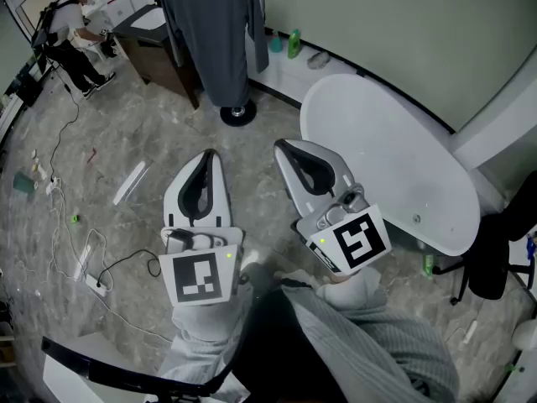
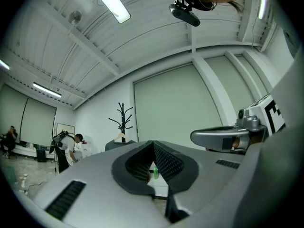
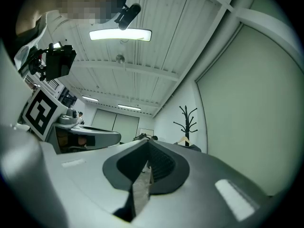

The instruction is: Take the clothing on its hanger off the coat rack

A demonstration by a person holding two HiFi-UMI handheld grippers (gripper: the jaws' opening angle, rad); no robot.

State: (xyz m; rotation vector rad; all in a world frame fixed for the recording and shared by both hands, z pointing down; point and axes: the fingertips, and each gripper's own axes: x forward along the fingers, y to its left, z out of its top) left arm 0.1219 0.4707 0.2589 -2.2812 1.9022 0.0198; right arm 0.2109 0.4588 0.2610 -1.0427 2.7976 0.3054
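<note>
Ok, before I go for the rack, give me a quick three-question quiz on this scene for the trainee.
1. Where does the gray garment hang? A on the coat rack; B on the white table; C on the floor.
2. True or false: the left gripper is shut on the garment.
3. Fill in: the right gripper's jaws are ___, holding nothing.
Key: 1 A; 2 false; 3 shut.

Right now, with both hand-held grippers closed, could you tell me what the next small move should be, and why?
Probably carry both forward toward the coat rack: the grey garment hangs there, well beyond the left hand-held gripper and right hand-held gripper, which are both shut and empty.
</note>
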